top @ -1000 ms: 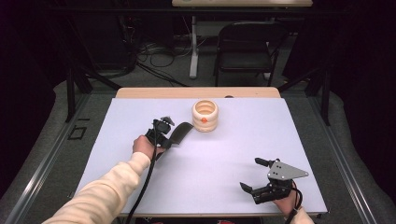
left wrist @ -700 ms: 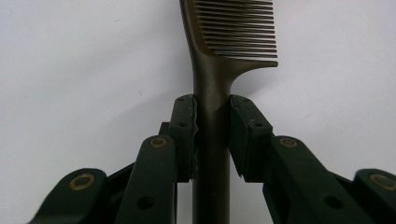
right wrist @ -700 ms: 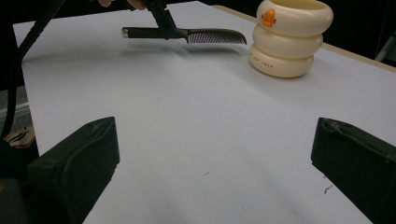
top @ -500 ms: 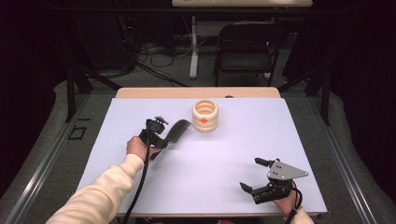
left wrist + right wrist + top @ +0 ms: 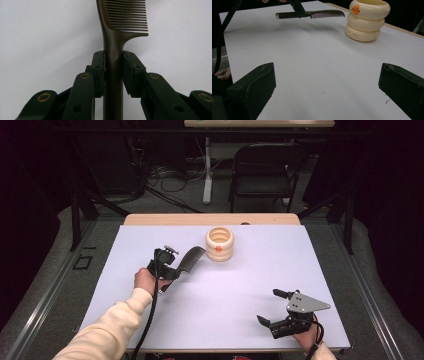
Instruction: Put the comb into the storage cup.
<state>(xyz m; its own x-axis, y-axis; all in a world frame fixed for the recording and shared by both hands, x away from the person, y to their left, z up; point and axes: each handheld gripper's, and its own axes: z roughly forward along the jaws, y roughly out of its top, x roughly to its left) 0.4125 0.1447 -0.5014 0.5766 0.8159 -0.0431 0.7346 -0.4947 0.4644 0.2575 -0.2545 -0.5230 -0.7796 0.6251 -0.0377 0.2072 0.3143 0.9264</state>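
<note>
our left gripper (image 5: 113,60) has its jaws clamped on the handle of the comb (image 5: 117,37), teeth pointing away beyond the pads – lifted off the white table (image 5: 240,310). ahead of the comb's tip sits the cream ringed holder (image 5: 219,243). pick-up looks done, placing is left. our right gripper (image 5: 274,309) rests with jaws wide apart – nothing between them.

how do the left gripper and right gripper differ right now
The left gripper is shut on the dark comb by its handle; the right gripper is open and holds nothing. The left gripper carries the comb clear of the white table, near the cream ringed cup; the right gripper sits low at the table's near right corner, far from the cup. Both have black fingers.
</note>
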